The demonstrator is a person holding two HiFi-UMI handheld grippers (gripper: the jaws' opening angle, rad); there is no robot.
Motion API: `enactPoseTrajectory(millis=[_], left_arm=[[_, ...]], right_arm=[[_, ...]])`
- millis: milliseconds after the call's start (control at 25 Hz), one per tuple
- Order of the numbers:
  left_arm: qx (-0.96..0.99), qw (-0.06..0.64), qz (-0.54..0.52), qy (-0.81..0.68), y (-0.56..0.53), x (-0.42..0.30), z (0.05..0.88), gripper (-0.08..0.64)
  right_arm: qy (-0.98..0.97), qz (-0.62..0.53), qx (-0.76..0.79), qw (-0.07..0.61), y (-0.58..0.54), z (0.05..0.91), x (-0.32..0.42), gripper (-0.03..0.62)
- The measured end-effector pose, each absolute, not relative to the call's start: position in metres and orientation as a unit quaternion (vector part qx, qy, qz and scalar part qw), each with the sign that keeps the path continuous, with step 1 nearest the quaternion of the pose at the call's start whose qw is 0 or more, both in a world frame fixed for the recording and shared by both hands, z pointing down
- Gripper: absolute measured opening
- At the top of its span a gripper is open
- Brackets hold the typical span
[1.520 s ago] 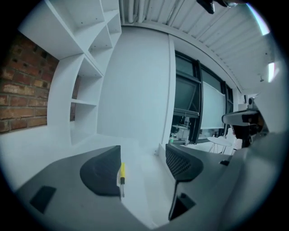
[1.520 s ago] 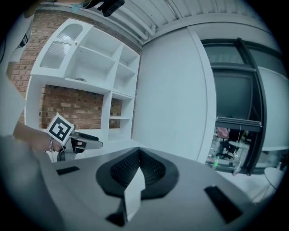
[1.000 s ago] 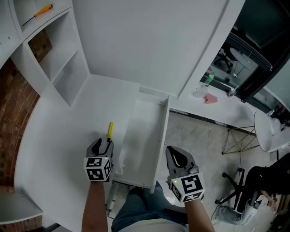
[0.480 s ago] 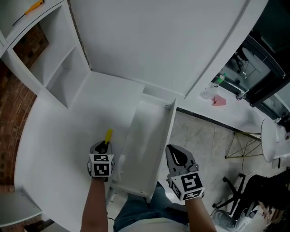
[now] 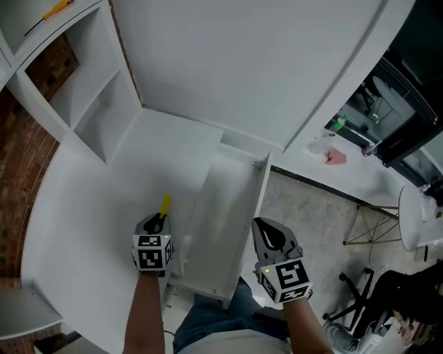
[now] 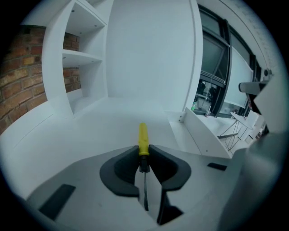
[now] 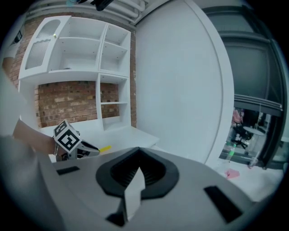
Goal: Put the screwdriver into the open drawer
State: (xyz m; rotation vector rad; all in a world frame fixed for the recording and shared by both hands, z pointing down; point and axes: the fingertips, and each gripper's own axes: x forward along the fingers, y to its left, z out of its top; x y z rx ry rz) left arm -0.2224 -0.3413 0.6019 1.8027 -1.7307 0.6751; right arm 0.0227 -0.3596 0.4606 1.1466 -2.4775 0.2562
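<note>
The screwdriver (image 5: 165, 205), yellow-handled with a thin dark shaft, lies on the white desk (image 5: 90, 207) just left of the open white drawer (image 5: 257, 200). My left gripper (image 5: 158, 222) is shut on it where handle meets shaft; the left gripper view shows the handle (image 6: 143, 140) sticking out ahead of the left gripper (image 6: 143, 153) and the shaft running back between the pads. The drawer's side wall (image 6: 203, 135) rises to the right there. My right gripper (image 5: 270, 238) hangs shut and empty on the drawer's right side, over the floor. The right gripper view shows that right gripper (image 7: 135, 153) and the screwdriver's tip (image 7: 105, 148).
A white shelf unit (image 5: 83, 90) stands at the back left against a brick wall, with another yellow tool (image 5: 55, 10) on an upper shelf. A tall white panel rises behind the drawer. A pink object (image 5: 336, 157) and a bottle (image 5: 337, 124) lie far right.
The left gripper has slid forward and down over the screwdriver and its jaws have closed on it. The right gripper has hardly shifted.
</note>
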Motion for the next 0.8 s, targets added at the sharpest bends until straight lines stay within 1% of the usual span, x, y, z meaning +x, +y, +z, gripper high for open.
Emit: enactPoseTrajectory(millis=[360,800], left_arm=[[0.712,0.213,0.189,-0.642,-0.335,-0.213,0.532,0.08],[0.748,0.147,0.13,-0.635,-0.297,-0.202,0.456,0.08]], right_arm=[[-0.875,0.056,0.448,0.175,-0.327,0.428,0.031,0.011],[-0.855,0.054,0.503,0.114,-0.276,0.386,0.057,0.011]])
